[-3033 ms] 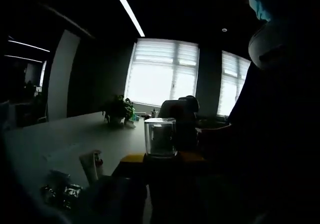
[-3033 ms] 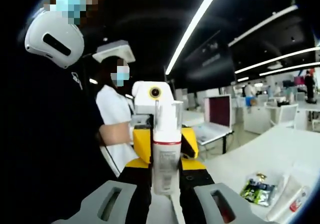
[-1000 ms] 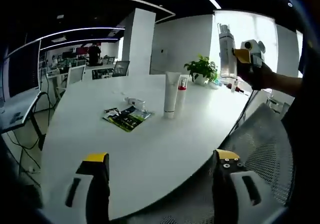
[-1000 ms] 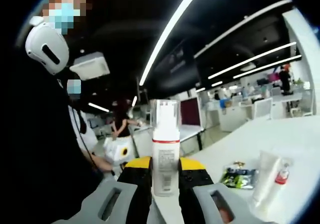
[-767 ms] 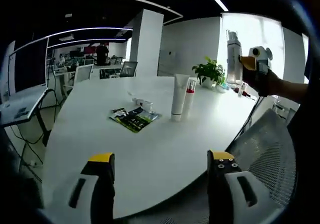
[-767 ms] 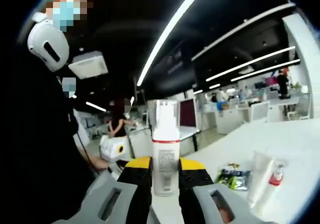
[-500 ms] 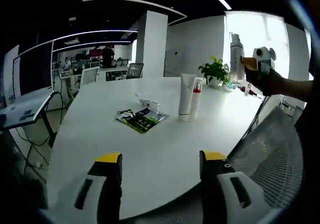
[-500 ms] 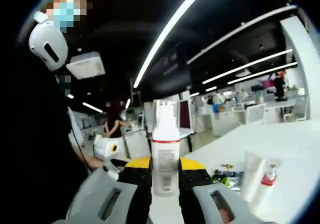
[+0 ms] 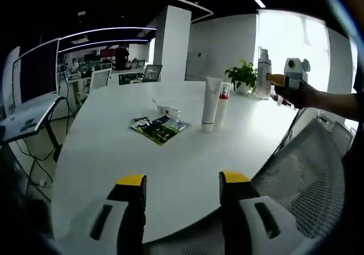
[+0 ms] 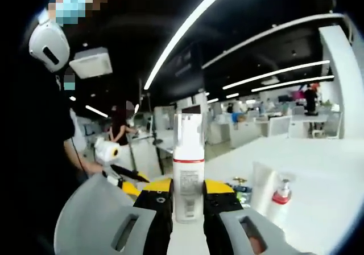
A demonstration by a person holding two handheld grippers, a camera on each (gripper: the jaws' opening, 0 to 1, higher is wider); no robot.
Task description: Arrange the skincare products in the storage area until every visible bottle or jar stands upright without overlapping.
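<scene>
Currently right gripper clamps the upright foam pump bottle above the white table; left gripper open, empty; lower it vertically just beside the standing white tube, clear of contact, base flat before opening.

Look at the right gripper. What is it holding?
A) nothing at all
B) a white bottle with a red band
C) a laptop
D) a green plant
B: in the right gripper view the right gripper has its fingers shut on a white bottle with a red band, held upright above the white table.
</scene>
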